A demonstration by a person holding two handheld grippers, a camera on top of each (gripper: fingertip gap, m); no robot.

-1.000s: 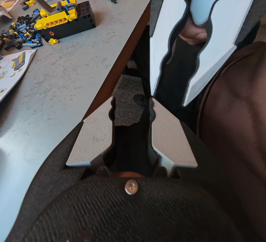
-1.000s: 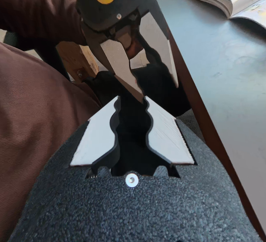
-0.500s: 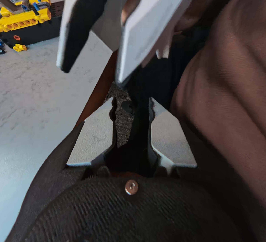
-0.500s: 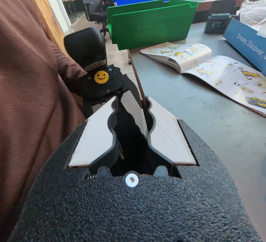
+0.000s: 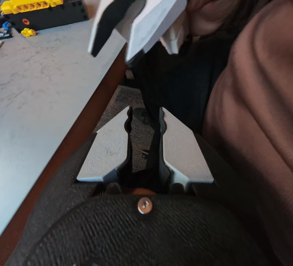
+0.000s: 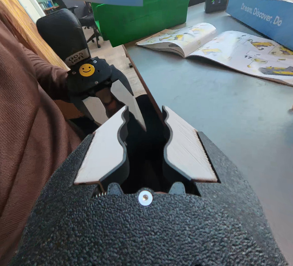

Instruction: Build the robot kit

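Note:
My left gripper (image 5: 145, 109) is open and empty. It points down past the brown edge of the grey table (image 5: 47, 100) at the carpet (image 5: 126, 96). My right gripper (image 6: 145, 109) is open and empty and looks along the table's near edge. In the left wrist view the right gripper (image 5: 111, 55) hangs blurred above the table edge, held by a hand (image 5: 209, 9). In the right wrist view the left gripper's black body with a round yellow sticker (image 6: 86, 70) is just ahead and to the left, beside a brown sleeve (image 6: 23, 115).
A yellow and black brick model (image 5: 42, 9) with loose small parts stands at the far left. In the right wrist view an open instruction booklet (image 6: 222, 47), a green bin (image 6: 142, 20), a blue box (image 6: 261, 17) and a small black device (image 6: 217, 3) are on the table (image 6: 206, 115). The gap from one gripper's tips to the other's is roughly 7 cm.
My right gripper has tilted up from facing down at the table edge to looking across the table. In the left wrist view it moved from upper right to over the table edge.

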